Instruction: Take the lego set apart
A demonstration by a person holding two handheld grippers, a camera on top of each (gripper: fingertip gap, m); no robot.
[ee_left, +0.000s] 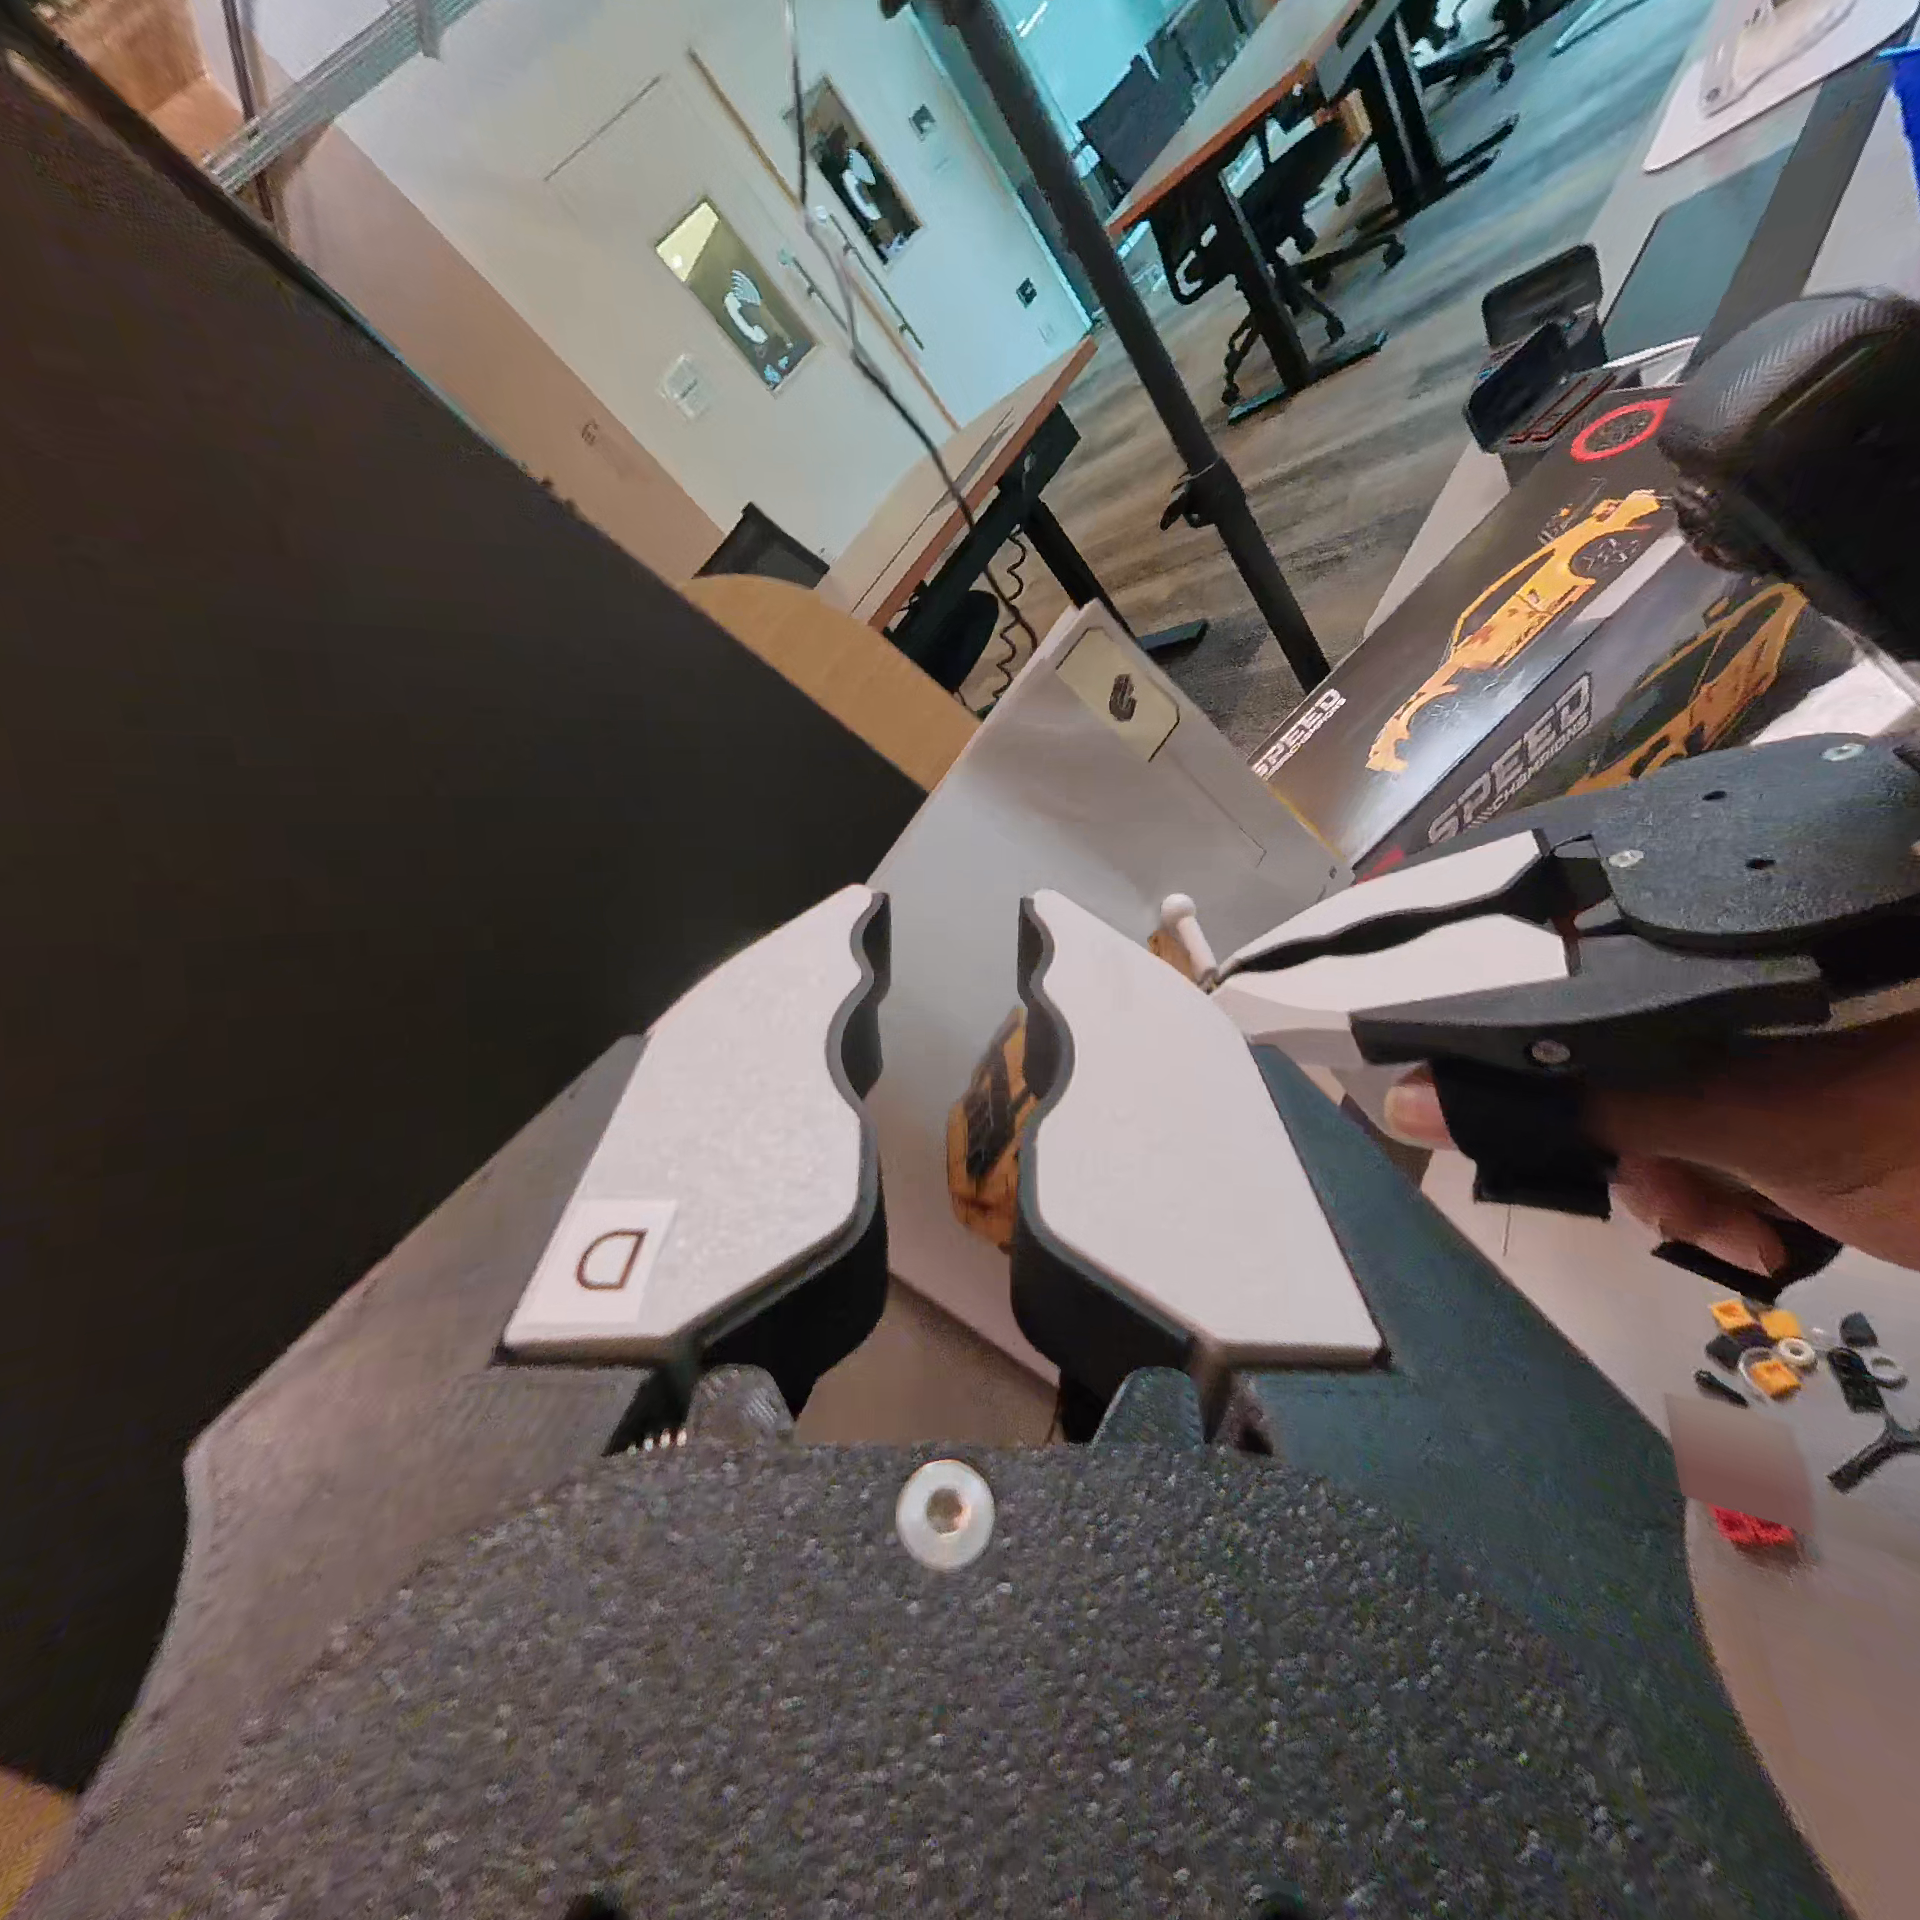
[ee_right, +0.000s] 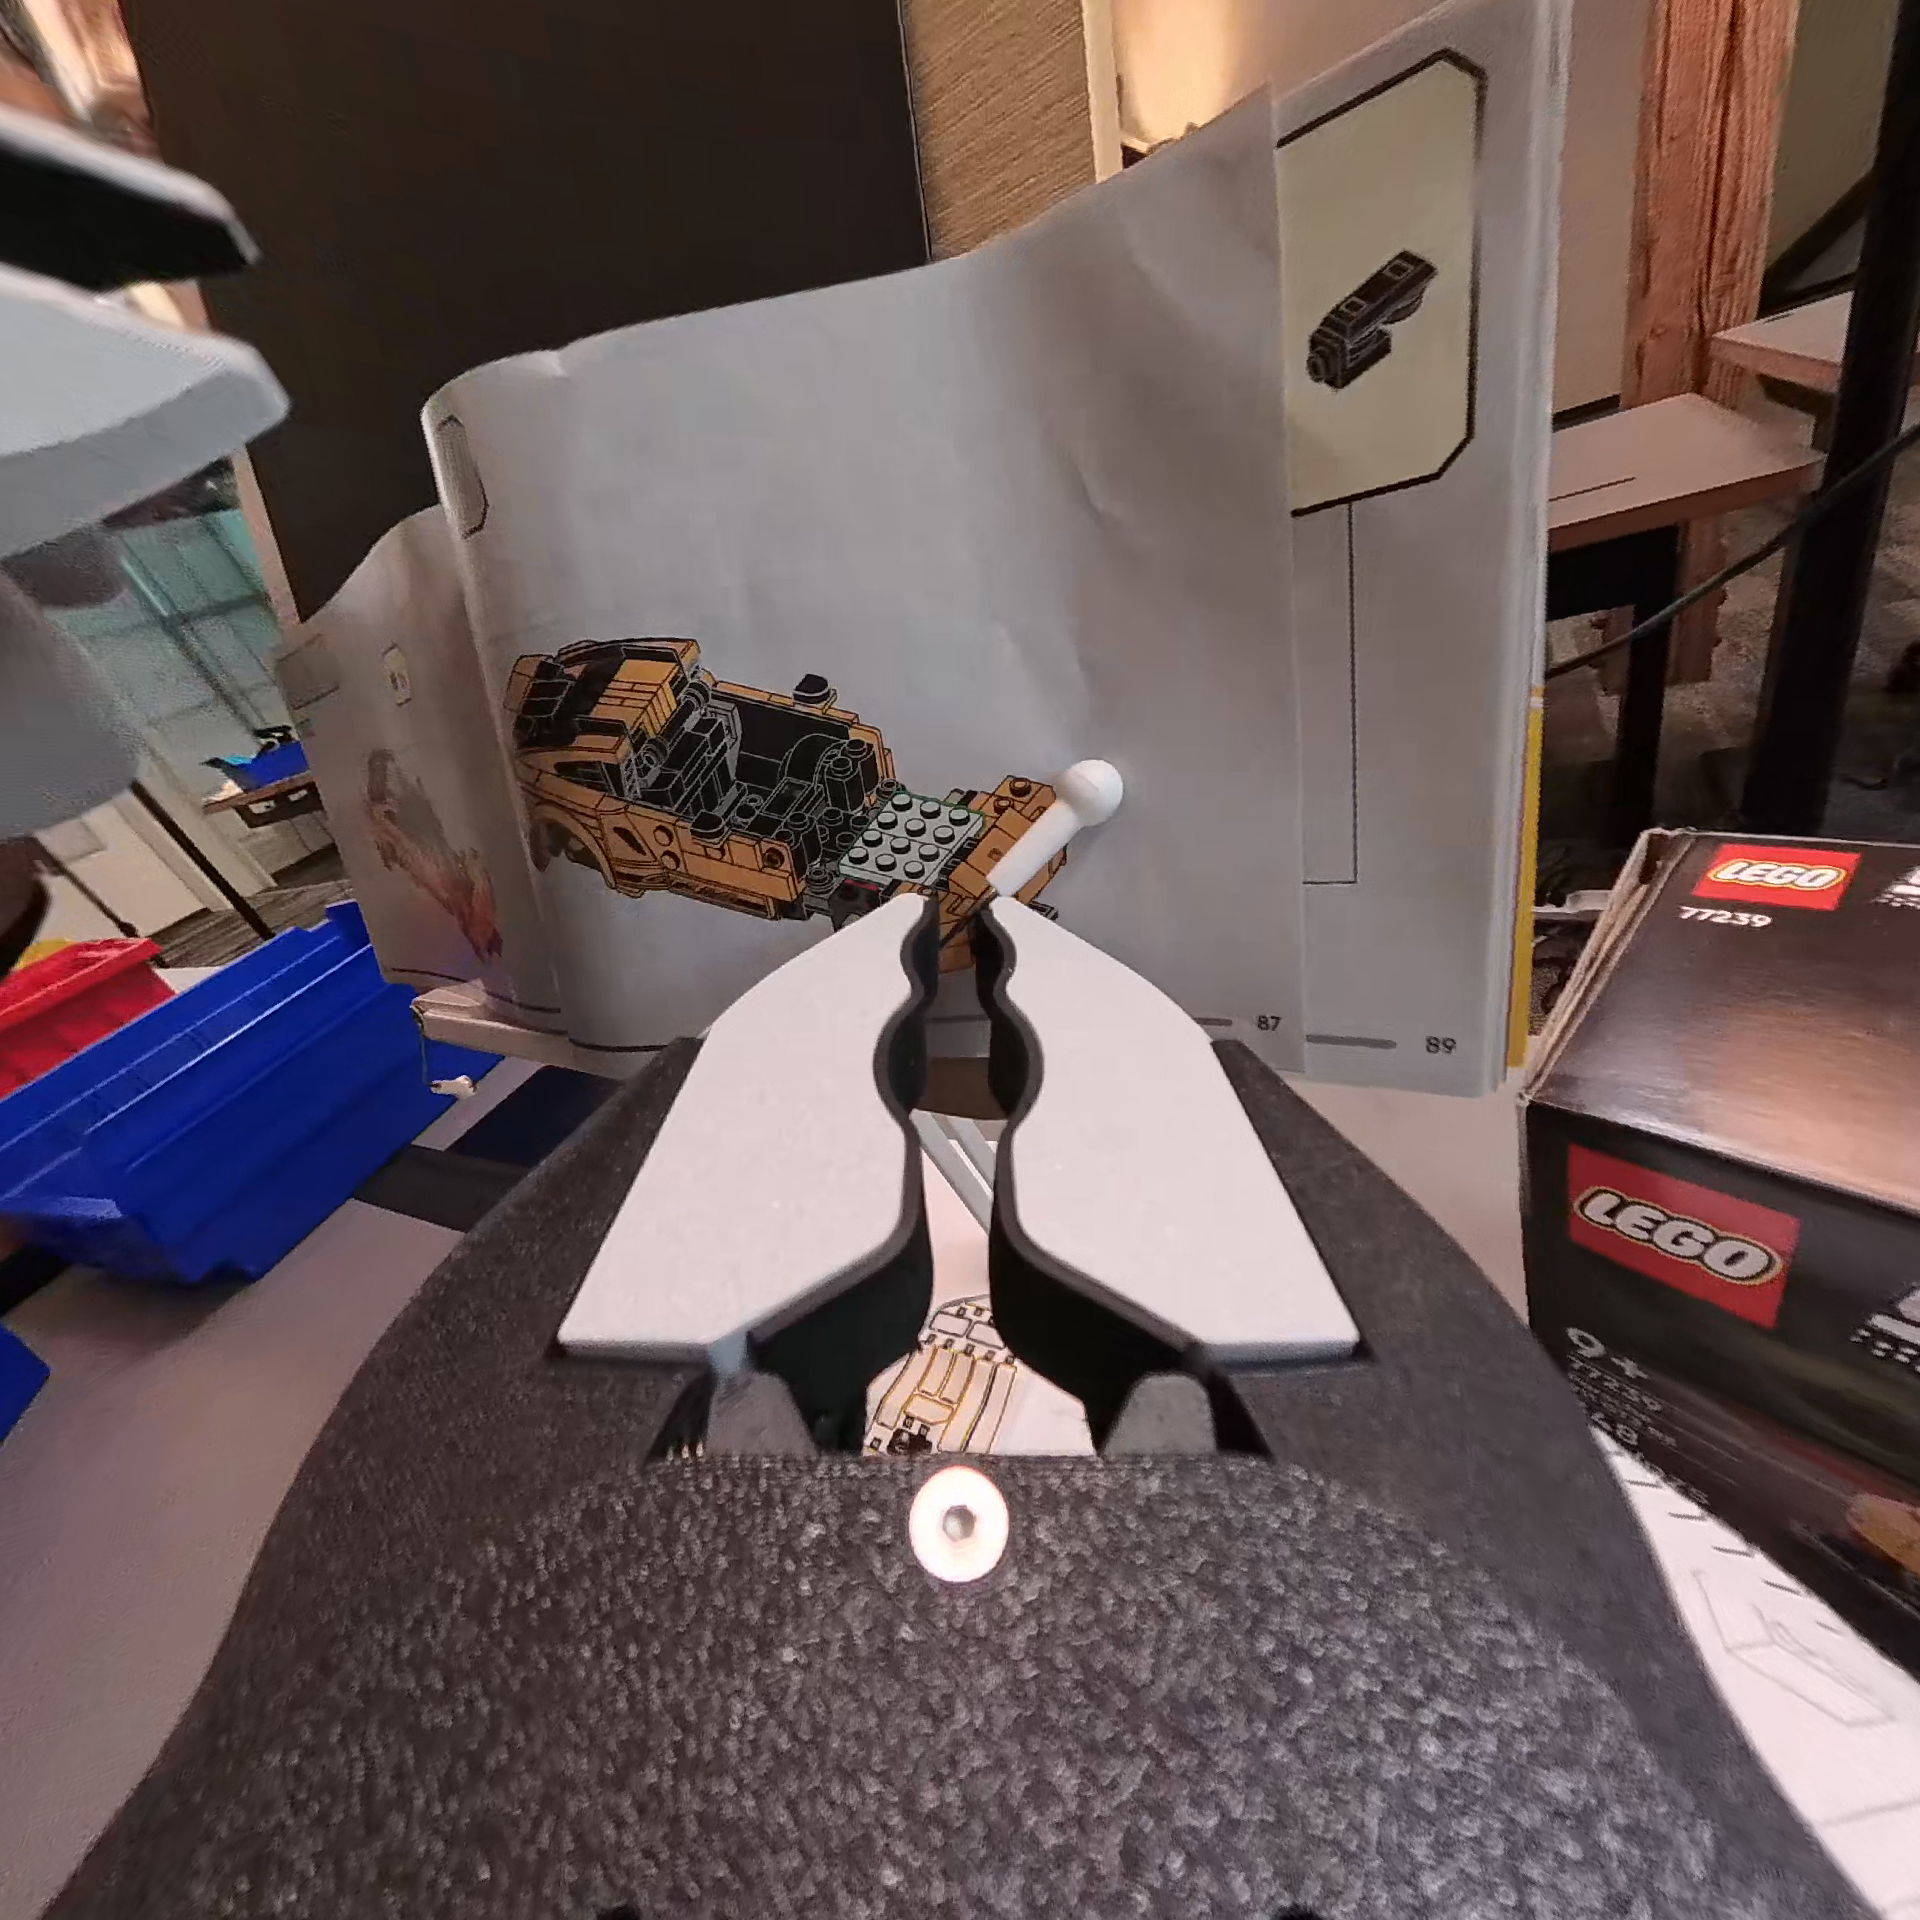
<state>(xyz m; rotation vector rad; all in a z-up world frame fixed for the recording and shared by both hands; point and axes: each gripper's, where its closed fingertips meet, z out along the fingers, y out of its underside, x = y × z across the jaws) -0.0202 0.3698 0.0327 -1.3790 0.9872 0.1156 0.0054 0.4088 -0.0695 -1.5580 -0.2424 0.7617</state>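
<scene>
My right gripper point(ee_right: 956, 914) is shut on a small white bar with a ball end point(ee_right: 1055, 826), which sticks up and to the right from the fingertips. A bit of tan shows between the tips; I cannot tell what it is. In the left wrist view the right gripper point(ee_left: 1231, 966) comes in from the right with the white bar point(ee_left: 1184, 920), held by a hand. My left gripper point(ee_left: 956, 925) is open and empty, just left of it. Both are in front of the open instruction booklet point(ee_right: 935, 520), which stands upright with a printed yellow and black car point(ee_right: 675, 790).
The black Lego box point(ee_right: 1714, 1143) stands to the right and also shows in the left wrist view point(ee_left: 1558, 665). Small loose yellow, black and red pieces point(ee_left: 1766, 1351) lie on the table. Blue bins point(ee_right: 208, 1091) and a red bin point(ee_right: 73, 987) stand left. A dark panel point(ee_left: 312, 623) is behind. One gripper's finger ends stand about 12 cm off the other's.
</scene>
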